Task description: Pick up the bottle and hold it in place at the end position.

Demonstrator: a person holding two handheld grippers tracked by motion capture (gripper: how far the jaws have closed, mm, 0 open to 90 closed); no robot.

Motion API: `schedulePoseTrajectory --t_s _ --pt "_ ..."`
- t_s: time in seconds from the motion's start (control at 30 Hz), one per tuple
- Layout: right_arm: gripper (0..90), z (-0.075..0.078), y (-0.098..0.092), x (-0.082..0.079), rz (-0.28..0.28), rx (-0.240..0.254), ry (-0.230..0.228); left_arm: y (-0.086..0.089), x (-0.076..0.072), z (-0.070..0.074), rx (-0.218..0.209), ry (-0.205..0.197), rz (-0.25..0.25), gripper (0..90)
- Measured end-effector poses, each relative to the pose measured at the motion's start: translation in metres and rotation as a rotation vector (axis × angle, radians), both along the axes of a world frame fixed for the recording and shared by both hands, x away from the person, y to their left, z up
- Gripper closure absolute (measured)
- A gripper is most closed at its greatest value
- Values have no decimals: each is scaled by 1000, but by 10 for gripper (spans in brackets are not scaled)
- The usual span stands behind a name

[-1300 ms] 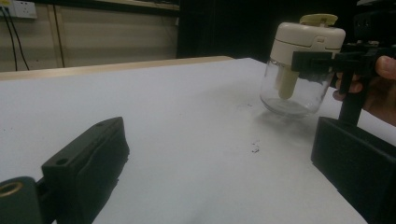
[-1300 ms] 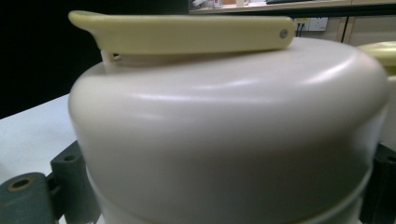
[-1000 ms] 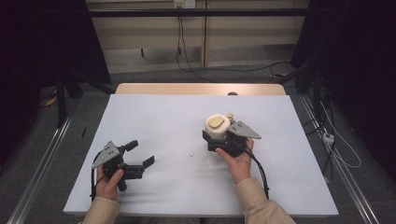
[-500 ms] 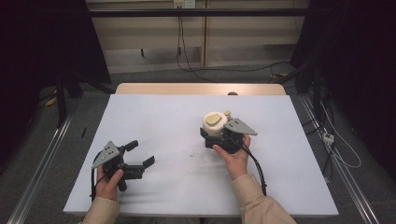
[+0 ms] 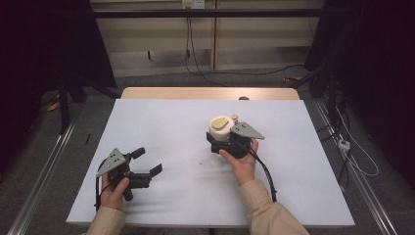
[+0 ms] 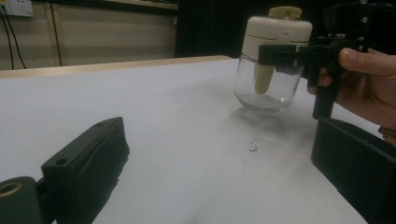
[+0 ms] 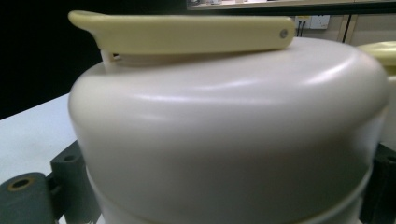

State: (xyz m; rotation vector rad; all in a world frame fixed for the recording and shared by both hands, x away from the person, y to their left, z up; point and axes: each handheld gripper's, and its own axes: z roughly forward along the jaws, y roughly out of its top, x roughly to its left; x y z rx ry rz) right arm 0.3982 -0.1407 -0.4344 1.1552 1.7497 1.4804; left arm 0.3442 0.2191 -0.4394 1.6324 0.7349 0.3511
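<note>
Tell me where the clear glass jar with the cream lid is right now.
In the high view, the clear glass jar with the cream lid sits right of the white table's centre, clamped in the right gripper.

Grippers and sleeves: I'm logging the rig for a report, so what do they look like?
Both the left gripper and the right gripper are black two-jaw tools, each topped by a grey three-cornered plate and trailing a black cable. The person wears beige sleeves.
</note>
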Motion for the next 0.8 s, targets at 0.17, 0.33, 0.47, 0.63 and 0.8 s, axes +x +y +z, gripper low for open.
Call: schedulePoseTrajectory --t_s 0.17,0.33,0.47,0.63,0.8 --pt "63 -2 2 2 -2 3 -1 0 0 0 -1 0 0 34" --pt "63 0 4 7 -3 -9 -5 0 0 0 -2 1 -1 34" --pt "64 1 8 11 0 -5 -6 0 0 0 -2 0 -2 35" --pt "63 0 14 13 5 -5 -6 0 0 0 -1 0 1 35" --pt "63 -3 14 16 -9 11 -1 0 0 0 -1 3 0 34"
